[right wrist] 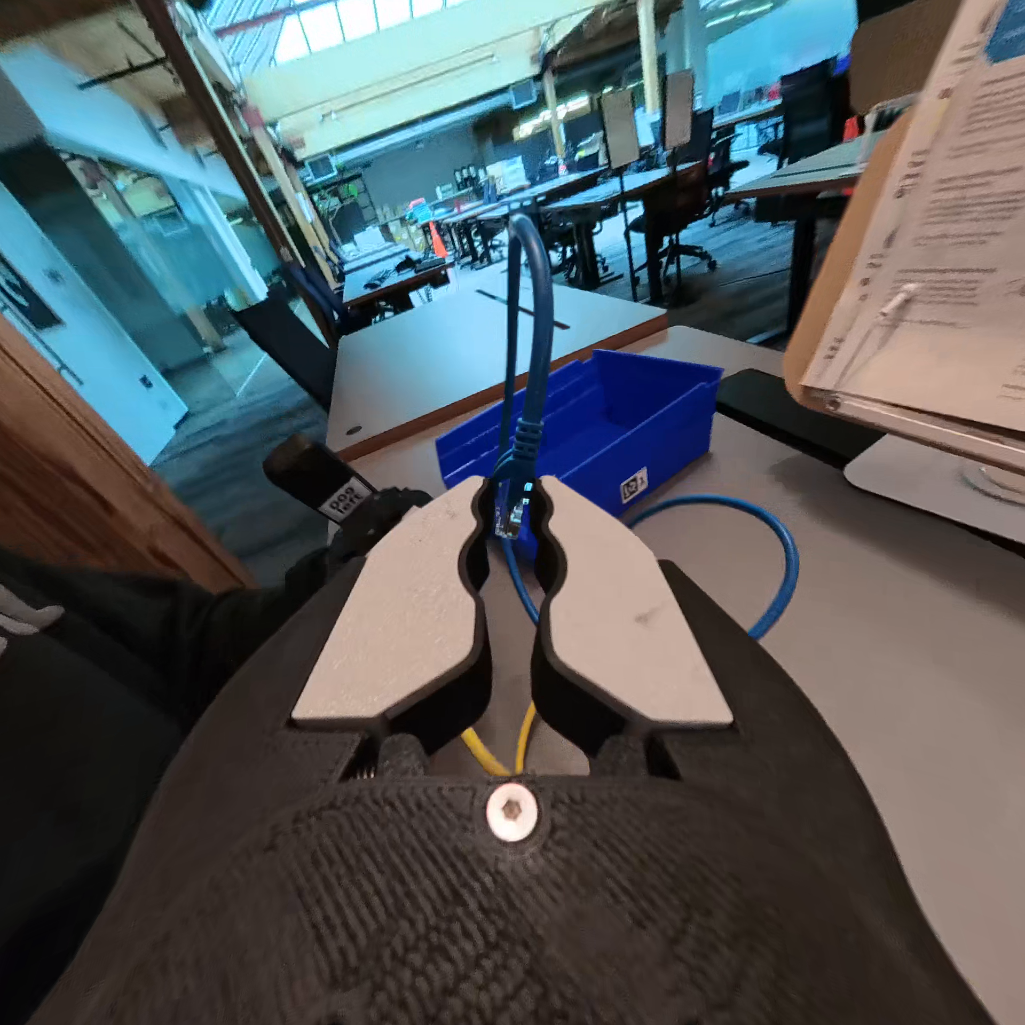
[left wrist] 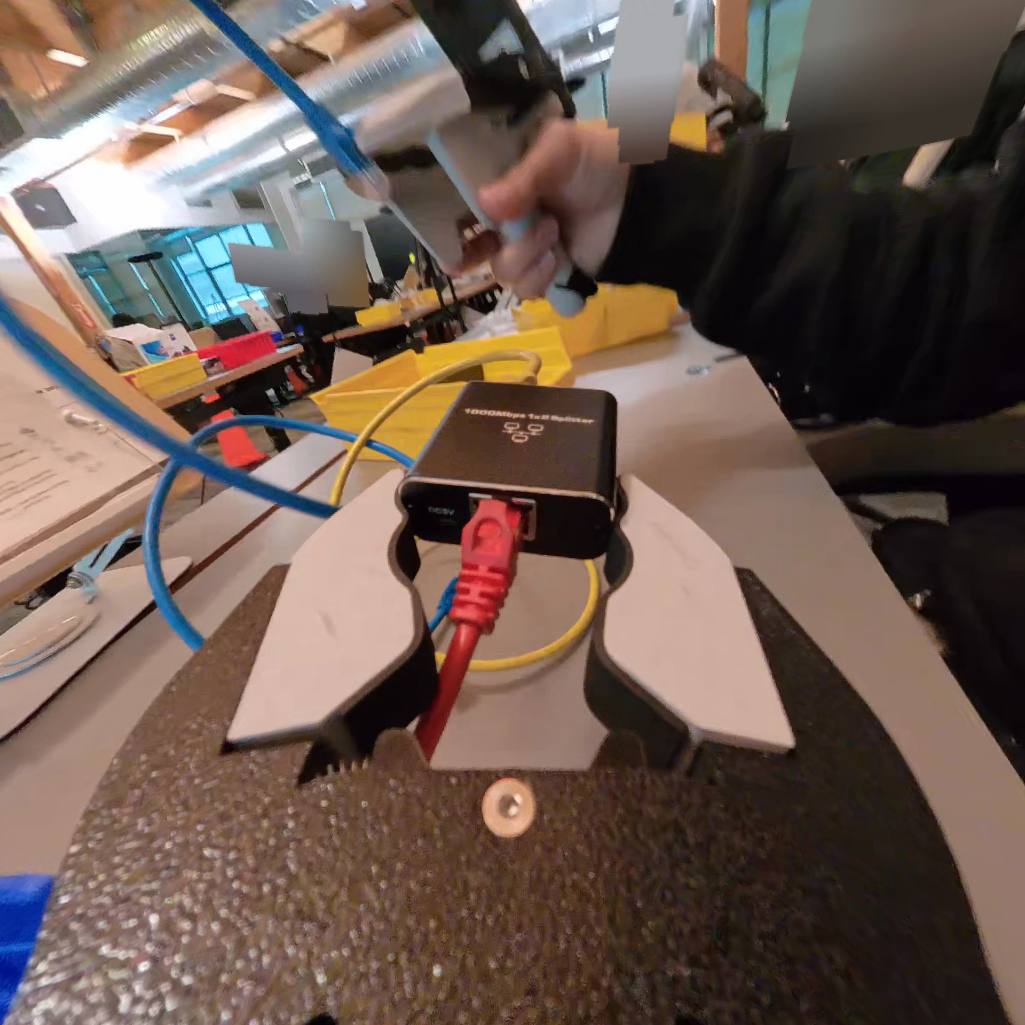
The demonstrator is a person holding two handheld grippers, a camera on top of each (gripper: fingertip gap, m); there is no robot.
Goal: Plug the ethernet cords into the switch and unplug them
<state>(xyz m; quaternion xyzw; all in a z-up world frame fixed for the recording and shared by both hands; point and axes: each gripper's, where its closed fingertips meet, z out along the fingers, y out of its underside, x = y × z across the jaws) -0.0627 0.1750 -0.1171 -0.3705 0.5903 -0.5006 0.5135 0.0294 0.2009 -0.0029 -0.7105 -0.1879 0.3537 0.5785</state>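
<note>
One black switch (left wrist: 513,460) clamped in left gripper (left wrist: 513,513), red cord (left wrist: 485,560) plugged in; right gripper (right wrist: 513,507) pinching blue cord (right wrist: 524,444); one yellow cord (left wrist: 388,413) on desk (left wrist: 693,421).

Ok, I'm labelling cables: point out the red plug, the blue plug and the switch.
red plug (left wrist: 488,560), left wrist view, its boot.
blue plug (right wrist: 513,513), right wrist view, its clear tip.
switch (left wrist: 521,438), left wrist view, its top face.

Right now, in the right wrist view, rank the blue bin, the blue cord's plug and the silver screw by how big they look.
1. blue bin, clearly the largest.
2 and 3. blue cord's plug, pinched in the right gripper, and silver screw look about alike; the screw sits nearer the camera, so I won't rank them.
</note>
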